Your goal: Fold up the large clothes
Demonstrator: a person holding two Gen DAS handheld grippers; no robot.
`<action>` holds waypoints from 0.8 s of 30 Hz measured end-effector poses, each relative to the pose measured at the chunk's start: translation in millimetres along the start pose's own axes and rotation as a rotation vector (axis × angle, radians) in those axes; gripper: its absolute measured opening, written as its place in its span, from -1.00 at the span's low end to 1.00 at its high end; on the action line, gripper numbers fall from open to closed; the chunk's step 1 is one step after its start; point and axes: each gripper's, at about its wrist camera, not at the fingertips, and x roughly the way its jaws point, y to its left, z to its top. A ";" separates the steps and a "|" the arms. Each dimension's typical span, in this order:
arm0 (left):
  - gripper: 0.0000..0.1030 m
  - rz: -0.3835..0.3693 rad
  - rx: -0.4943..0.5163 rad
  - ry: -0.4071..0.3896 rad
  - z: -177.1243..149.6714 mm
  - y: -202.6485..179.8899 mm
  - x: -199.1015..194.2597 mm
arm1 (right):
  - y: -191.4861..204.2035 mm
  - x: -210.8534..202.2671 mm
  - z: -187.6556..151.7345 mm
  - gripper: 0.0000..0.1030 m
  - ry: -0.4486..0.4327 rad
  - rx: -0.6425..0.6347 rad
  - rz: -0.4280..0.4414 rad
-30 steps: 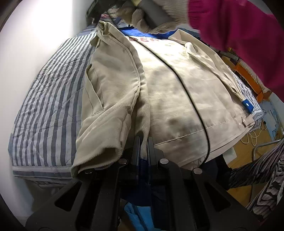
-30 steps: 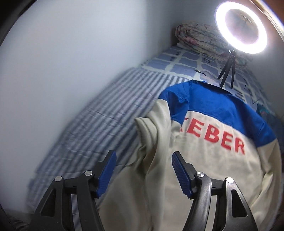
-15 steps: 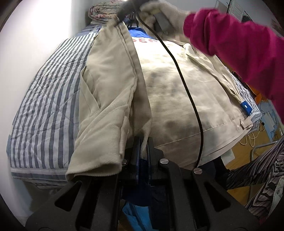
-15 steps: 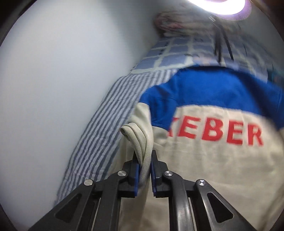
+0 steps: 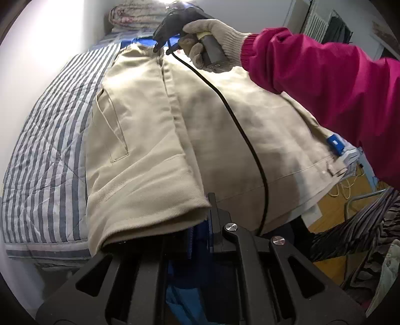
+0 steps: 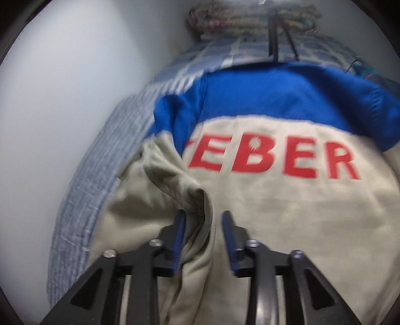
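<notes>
A beige jacket (image 5: 140, 140) with a blue yoke (image 6: 275, 92) and red letters lies back up on the bed. Its left side is folded over onto the back. My left gripper (image 5: 206, 212) is shut on the near hem of that folded side, and cloth covers one of its fingers. In the left wrist view my right gripper (image 5: 162, 42) is at the far shoulder, held by a gloved hand (image 5: 215, 47). In the right wrist view my right gripper (image 6: 203, 222) has its jaws opening. A ridge of beige cloth (image 6: 200, 200) stands loosely between its blue pads (image 6: 178, 230).
A striped quilt (image 5: 50, 150) covers the bed along a white wall (image 6: 62, 87). A folded blanket (image 5: 135, 17) and tripod legs (image 6: 275, 37) are at the head. A black cable (image 5: 237, 125) crosses the jacket. A magenta sleeve (image 5: 325, 80), wooden floor (image 5: 350, 195) and striped clothes (image 5: 362, 230) are to the right.
My right gripper came down, shut on the shoulder fold and now has its jaws parted again. The folded left side lies flatter and wider. My left gripper keeps its hold.
</notes>
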 end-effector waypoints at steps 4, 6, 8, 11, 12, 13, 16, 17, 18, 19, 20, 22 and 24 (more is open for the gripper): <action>-0.90 -0.076 -0.008 -0.030 -5.6 3.3 -21.7 | -5.2 -53.2 -11.8 -0.31 -0.050 0.041 0.048; -0.90 -0.097 -0.009 -0.049 -10.1 6.3 -35.2 | -3.7 -81.5 -24.2 -0.30 -0.058 0.040 0.071; -0.90 -0.136 -0.039 -0.058 -13.9 13.1 -47.3 | -1.4 -109.9 -43.5 -0.25 -0.061 0.035 0.105; -0.90 -0.166 -0.091 -0.100 -20.6 29.9 -72.3 | 7.4 -143.9 -80.3 -0.19 -0.029 0.011 0.144; -0.90 -0.151 -0.101 -0.118 -22.0 35.7 -80.5 | 10.8 -149.0 -94.0 -0.18 -0.012 0.003 0.158; -0.90 -0.137 -0.111 -0.131 -22.7 40.9 -86.5 | 13.0 -154.0 -111.8 -0.16 0.012 -0.001 0.174; -0.90 -0.083 -0.163 -0.142 -20.1 64.0 -96.6 | 18.7 -160.7 -162.1 0.06 0.077 0.023 0.237; -0.90 -0.062 -0.187 -0.141 -18.3 72.6 -96.9 | 20.2 -156.6 -179.0 0.13 0.109 0.046 0.258; -0.90 -0.048 -0.212 -0.139 -17.8 80.1 -96.5 | 22.0 -148.2 -196.0 0.13 0.154 0.075 0.275; -0.90 -0.043 -0.247 -0.134 -16.6 89.6 -94.7 | 24.9 -138.6 -209.3 0.13 0.200 0.093 0.291; -0.90 -0.043 -0.280 -0.122 -15.8 98.2 -91.2 | 29.0 -128.4 -222.2 0.13 0.246 0.103 0.303; -0.90 -0.046 -0.333 -0.099 -18.1 111.1 -83.4 | 37.9 -115.6 -242.9 0.13 0.296 0.103 0.315; -0.90 -0.072 -0.380 -0.065 -18.6 120.6 -70.6 | 41.0 -105.3 -256.3 0.22 0.330 0.128 0.345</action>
